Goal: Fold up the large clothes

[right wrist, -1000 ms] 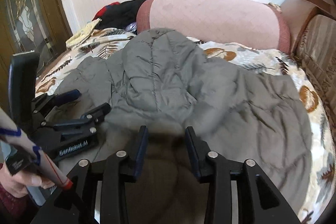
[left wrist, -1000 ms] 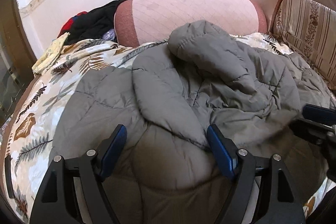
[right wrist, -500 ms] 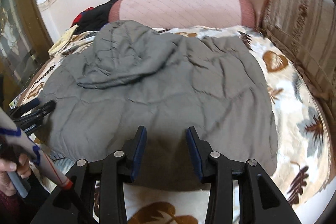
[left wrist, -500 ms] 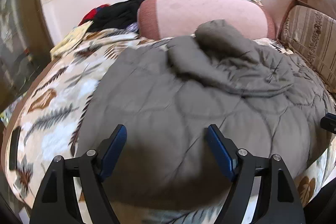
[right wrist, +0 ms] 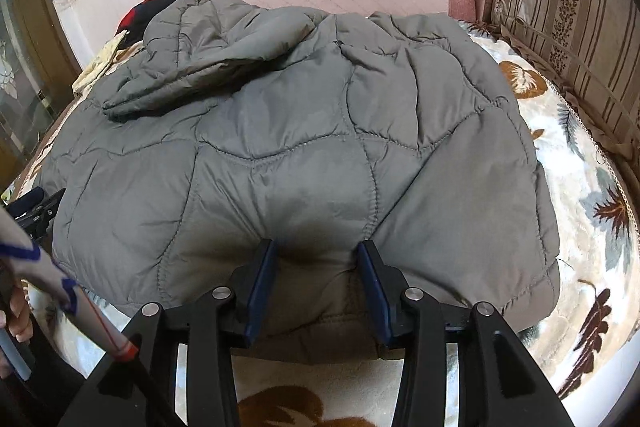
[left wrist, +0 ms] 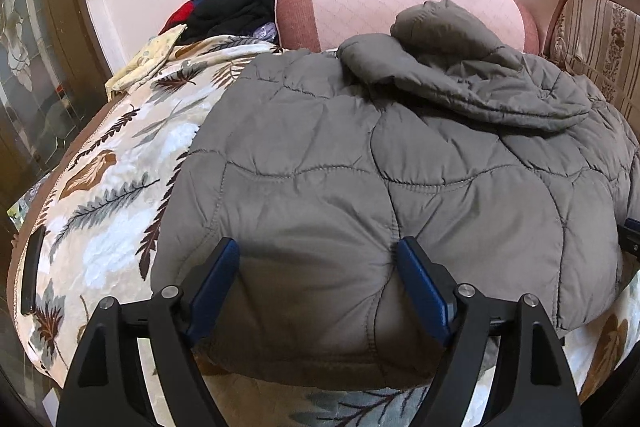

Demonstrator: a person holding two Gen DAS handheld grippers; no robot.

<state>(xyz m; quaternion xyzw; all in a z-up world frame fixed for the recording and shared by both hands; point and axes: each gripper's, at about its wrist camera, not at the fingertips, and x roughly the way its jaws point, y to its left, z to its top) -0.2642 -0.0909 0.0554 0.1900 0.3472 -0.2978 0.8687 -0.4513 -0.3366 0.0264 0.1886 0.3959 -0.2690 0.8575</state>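
Note:
A large grey quilted jacket (left wrist: 380, 179) lies spread on a leaf-patterned bed cover (left wrist: 100, 187), with a sleeve or hood folded over its far part (left wrist: 460, 67). It also fills the right wrist view (right wrist: 300, 147). My left gripper (left wrist: 318, 267) is open, its blue pads straddling the jacket's near hem without closing on it. My right gripper (right wrist: 316, 265) is open too, its pads set around a puffed part of the near hem. The left gripper's tips show at the left edge of the right wrist view (right wrist: 36, 205).
A pink bolster (left wrist: 400, 11) lies along the wall behind the jacket. Dark and red clothes (left wrist: 240, 7) are piled at the back left. A striped sofa back (right wrist: 568, 27) runs along the right. A dark door frame (left wrist: 60, 27) stands at the left.
Both grippers have pulled back toward the near edge of the bed and then come in at the jacket's near hem. The jacket now lies flatter and more spread out. Both stay open.

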